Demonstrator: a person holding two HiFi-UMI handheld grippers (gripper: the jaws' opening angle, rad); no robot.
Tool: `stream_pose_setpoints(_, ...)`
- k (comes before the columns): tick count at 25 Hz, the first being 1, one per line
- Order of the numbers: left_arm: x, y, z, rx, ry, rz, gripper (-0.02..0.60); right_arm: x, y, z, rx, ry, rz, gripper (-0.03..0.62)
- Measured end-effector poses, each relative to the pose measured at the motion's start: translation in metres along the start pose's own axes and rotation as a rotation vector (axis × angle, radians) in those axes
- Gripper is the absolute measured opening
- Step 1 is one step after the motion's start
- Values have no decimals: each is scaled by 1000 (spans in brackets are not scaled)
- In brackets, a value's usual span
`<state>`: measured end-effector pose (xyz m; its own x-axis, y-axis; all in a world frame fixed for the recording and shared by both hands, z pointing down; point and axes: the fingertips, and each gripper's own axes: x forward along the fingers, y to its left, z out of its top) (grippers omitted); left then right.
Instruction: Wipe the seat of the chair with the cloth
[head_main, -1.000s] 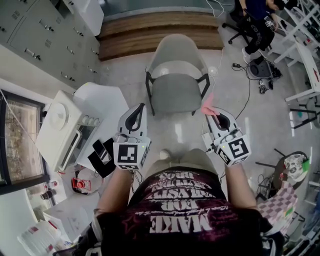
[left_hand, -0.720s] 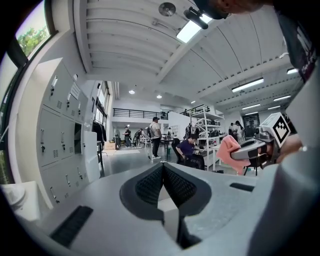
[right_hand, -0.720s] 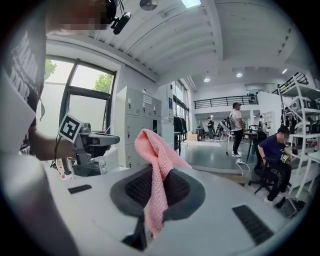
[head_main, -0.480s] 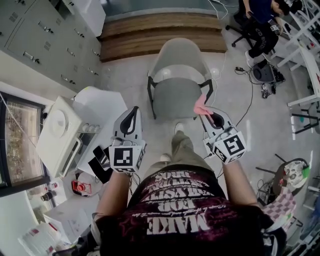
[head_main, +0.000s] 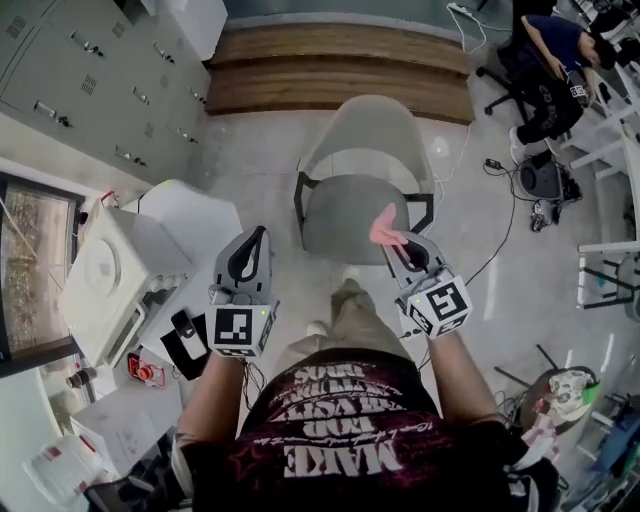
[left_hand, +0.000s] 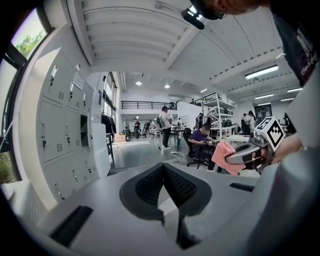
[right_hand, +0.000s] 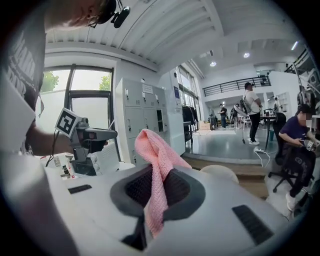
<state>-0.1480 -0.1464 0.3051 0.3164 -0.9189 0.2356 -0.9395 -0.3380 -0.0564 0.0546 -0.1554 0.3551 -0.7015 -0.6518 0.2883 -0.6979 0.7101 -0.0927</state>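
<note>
Both grippers have come forward toward the chair (head_main: 350, 205) since a second ago. On the right gripper (head_main: 398, 243) the fingers (right_hand: 180, 189) are pressed together on the pink cloth (right_hand: 156, 165), which stands up out of them in a fold and hangs down below. From the head view the cloth shows against the seat's right front corner. On the left gripper (head_main: 250, 262) the fingers (left_hand: 185, 187) meet tip to tip with nothing between, level with the right one, off the seat's left front. The person's leg (head_main: 350, 310) is just short of the chair.

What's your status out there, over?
Right tool shut on cloth. Left tool shut, empty. Cloth held up, off the seat. Nothing seen in the way.
</note>
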Motion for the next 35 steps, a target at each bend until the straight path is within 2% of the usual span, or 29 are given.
stream_pose_setpoints(7, 63, 1, -31, -26, 86, 6, 5, 55, -57, -62, 20, 98, 33, 32)
stream_pose_setpoints(15, 120, 8, -68, -45, 99, 0, 6, 126, -97, -136, 42, 171, 65, 31)
stream_pose_setpoints(18, 131, 13, -90, -68, 104, 8, 5, 154, -99, -168, 21, 214, 93, 32)
stream_pose_setpoints(23, 143, 11, -139, -104, 164, 16, 6, 196, -88, -224, -52, 294, 206, 32)
stream_pose_setpoints(29, 160, 1, -170, -122, 226, 14, 6, 249, -90, -287, -95, 361, 288, 32)
stream_pose_setpoints(35, 156, 5, -204, -122, 288, 23, 6, 308, -83, -376, -178, 537, 326, 32)
